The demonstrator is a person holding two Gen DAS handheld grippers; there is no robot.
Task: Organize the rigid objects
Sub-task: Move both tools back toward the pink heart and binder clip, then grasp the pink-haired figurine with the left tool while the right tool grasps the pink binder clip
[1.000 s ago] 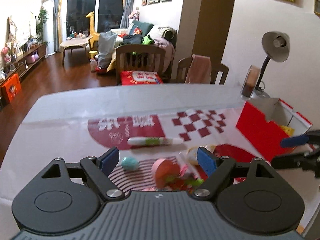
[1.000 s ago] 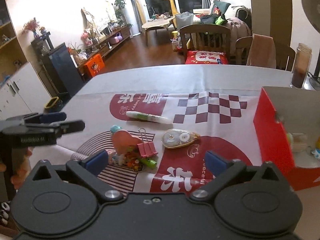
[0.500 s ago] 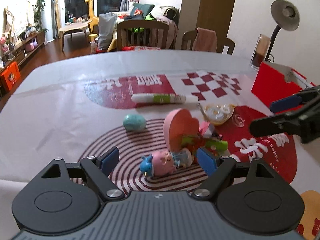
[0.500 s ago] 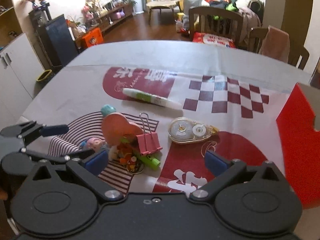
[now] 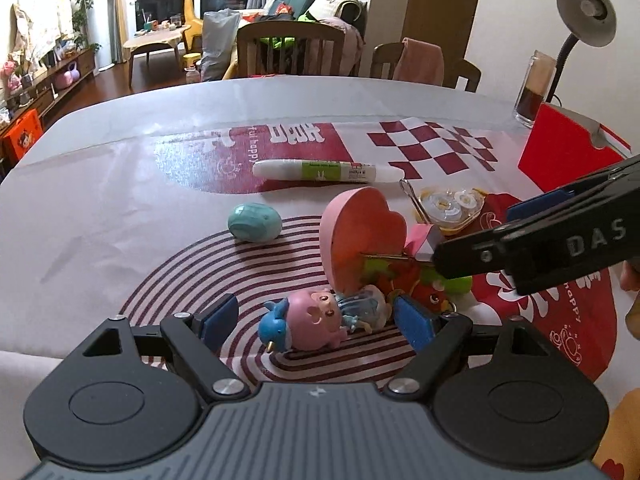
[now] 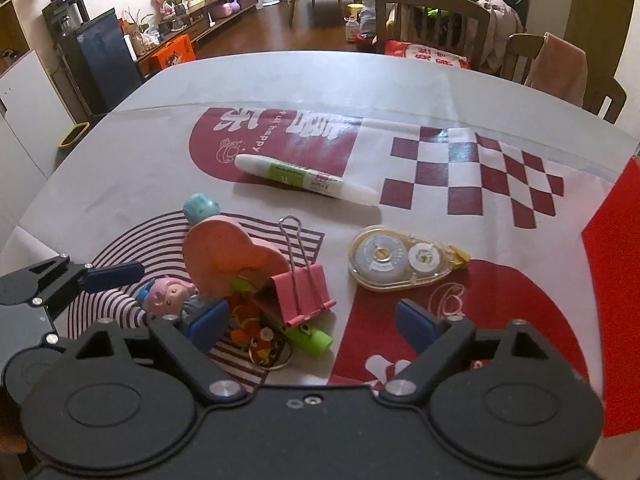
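The left gripper (image 5: 316, 320) has its jaws wide apart on both sides of the pink figurine (image 5: 316, 318), which lies on the tablecloth (image 5: 120, 184) just beside the pink heart box (image 5: 360, 240). The right gripper (image 6: 312, 322) is also spread, low over the pink binder clip (image 6: 298, 292) and the green toy (image 6: 310, 336); the correction tape (image 6: 400, 258) lies near, to the right.

Red box (image 6: 612, 288) cut by frame edge
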